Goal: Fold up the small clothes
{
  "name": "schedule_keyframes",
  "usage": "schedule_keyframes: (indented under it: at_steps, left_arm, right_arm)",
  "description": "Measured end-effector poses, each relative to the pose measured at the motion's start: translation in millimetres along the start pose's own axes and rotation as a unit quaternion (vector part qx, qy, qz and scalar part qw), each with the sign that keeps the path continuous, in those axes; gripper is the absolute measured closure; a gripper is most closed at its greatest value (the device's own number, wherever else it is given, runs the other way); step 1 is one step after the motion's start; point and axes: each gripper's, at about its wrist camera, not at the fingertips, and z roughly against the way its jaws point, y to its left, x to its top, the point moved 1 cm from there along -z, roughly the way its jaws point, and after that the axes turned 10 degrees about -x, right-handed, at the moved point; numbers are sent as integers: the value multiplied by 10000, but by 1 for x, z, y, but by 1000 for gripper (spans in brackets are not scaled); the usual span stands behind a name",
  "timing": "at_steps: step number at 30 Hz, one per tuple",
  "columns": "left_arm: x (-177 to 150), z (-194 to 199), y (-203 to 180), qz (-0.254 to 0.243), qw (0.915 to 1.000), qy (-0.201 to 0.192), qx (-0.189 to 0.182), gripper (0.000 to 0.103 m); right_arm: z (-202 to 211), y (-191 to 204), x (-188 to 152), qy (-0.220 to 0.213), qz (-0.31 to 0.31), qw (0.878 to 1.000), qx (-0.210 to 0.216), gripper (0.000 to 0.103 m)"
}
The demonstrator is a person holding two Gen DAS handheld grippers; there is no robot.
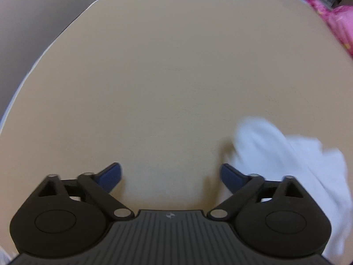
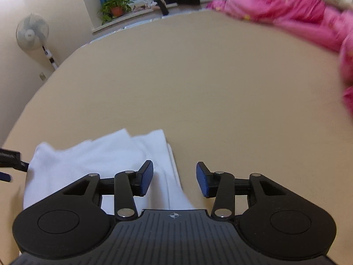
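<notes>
A white garment lies folded in layers on the beige table, near its front edge. My right gripper hovers over the garment's right edge. Its blue pads stand apart, with cloth below the gap and nothing pinched. In the left wrist view the same white garment is blurred at the lower right, just beyond the right finger. My left gripper is open wide over bare table, with nothing between its pads.
Pink bedding is heaped along the table's far right side and shows as pink bedding in the left wrist view too. A standing fan and a potted plant are by the wall. The table's rounded edge curves at the left.
</notes>
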Motion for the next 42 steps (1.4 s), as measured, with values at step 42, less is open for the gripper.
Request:
schedule_keyframes:
  at_steps: [42]
  left_arm:
    - [-258,202,-68,-1254,9860,-1097,22,1]
  right_arm:
    - [260,0,-142,-697,1028,9923,20,8]
